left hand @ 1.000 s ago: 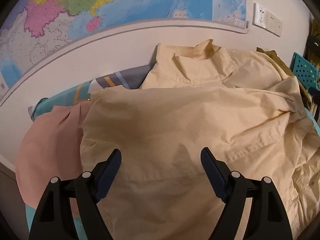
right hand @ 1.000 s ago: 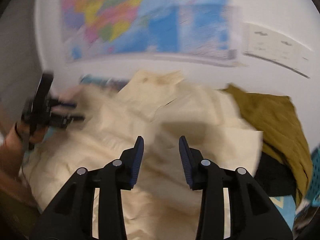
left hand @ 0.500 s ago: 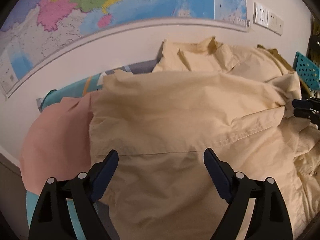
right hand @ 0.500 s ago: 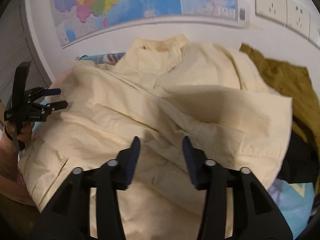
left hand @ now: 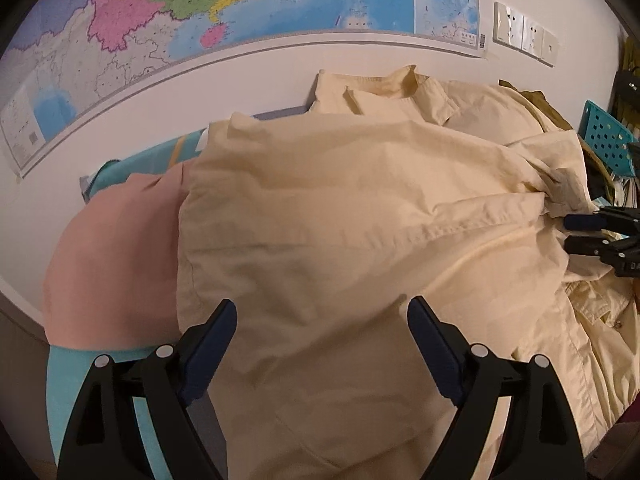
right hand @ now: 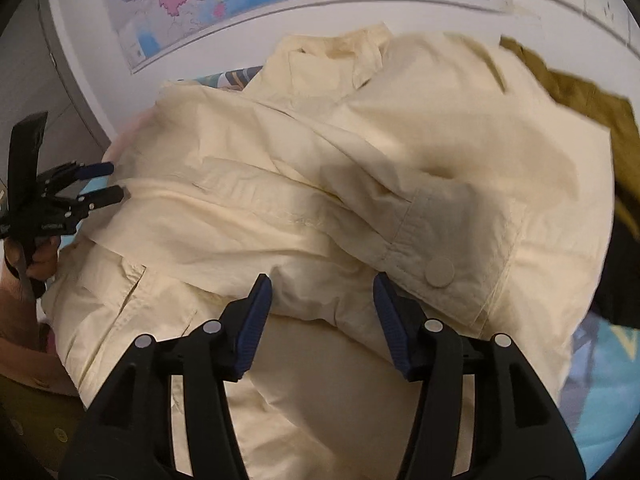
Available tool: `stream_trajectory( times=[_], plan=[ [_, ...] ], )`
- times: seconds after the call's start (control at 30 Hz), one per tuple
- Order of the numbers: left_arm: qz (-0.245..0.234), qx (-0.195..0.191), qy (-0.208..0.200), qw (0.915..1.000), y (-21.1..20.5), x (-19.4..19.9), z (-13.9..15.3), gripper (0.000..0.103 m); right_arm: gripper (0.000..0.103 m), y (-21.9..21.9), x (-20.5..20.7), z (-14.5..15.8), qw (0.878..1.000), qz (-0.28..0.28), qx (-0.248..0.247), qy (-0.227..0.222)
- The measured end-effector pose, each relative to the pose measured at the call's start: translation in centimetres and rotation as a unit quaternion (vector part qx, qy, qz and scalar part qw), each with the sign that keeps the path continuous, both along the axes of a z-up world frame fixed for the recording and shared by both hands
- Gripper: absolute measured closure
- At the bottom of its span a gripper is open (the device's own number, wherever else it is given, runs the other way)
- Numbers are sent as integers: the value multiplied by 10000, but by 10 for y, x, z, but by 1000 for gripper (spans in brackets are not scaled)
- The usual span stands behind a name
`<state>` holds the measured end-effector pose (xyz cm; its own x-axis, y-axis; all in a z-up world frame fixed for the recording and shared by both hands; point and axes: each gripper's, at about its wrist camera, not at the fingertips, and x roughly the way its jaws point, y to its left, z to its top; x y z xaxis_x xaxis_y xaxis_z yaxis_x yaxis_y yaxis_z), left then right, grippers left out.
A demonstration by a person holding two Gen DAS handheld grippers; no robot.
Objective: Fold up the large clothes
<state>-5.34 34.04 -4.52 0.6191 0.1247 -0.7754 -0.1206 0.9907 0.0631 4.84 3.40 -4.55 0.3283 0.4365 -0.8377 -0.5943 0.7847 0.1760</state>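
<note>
A large pale-yellow shirt (left hand: 360, 208) lies crumpled over the surface, collar (left hand: 384, 84) toward the wall. My left gripper (left hand: 322, 312) hovers wide open over the shirt's near-left part, with nothing between its fingers. My right gripper (right hand: 322, 284) hangs just above a fold next to the buttoned cuff (right hand: 440, 274). Its jaws are opening and the pads press on nothing. The left wrist view shows the right gripper (left hand: 576, 232) at the shirt's right side. In the right wrist view the left gripper (right hand: 108, 182) is by the shirt's left edge.
A pink garment (left hand: 116, 248) lies under the shirt's left side on a teal patterned sheet (left hand: 76, 376). An olive garment (right hand: 580, 92) sits at the back right, with a teal perforated basket (left hand: 608, 136) beyond. A wall with a map (left hand: 240, 4) and sockets (left hand: 520, 36) stands close behind.
My right gripper has come down closer to the shirt and its jaws have widened. My left gripper has shifted sideways over the shirt, and the right gripper now shows at its right edge.
</note>
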Motion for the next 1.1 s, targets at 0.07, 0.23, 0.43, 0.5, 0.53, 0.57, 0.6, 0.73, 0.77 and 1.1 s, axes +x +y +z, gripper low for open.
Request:
stream_trajectory(
  times=[0.07,0.23,0.43,0.5,0.53,0.57,0.6,0.73,0.77,1.1],
  plan=[
    [14,-13,6,10000,0,-5,0,19,50,-2,-2,5,9999,-24,66,-76],
    [91,-8,-35,10000,2,-20,4,19,44,-7,-14,21,9995,-5,226,-236],
    [193,80,-118,9997,0,-39,9,18,41,-13,-36,36,9983,50,474,-330],
    [205,114,-146,9996,-2,-46,11,17,39,-18,-44,40,9979,44,548,-354],
    [207,123,-151,9996,-2,-48,12,16,39,-19,-48,42,9976,40,599,-345],
    [214,157,-169,9995,-3,-52,12,16,39,-20,-51,43,9973,38,647,-334],
    [222,192,-179,9994,-4,-55,13,16,38,-22,-54,44,9970,44,702,-328],
    [252,252,-192,9992,-7,-64,14,16,37,-26,-67,46,9964,42,777,-340],
    [271,265,-190,9991,-8,-66,14,16,36,-28,-71,46,9961,25,815,-333],
    [421,317,-140,9985,-7,-93,8,14,32,-56,-96,45,9932,-228,1122,-206]
  ],
)
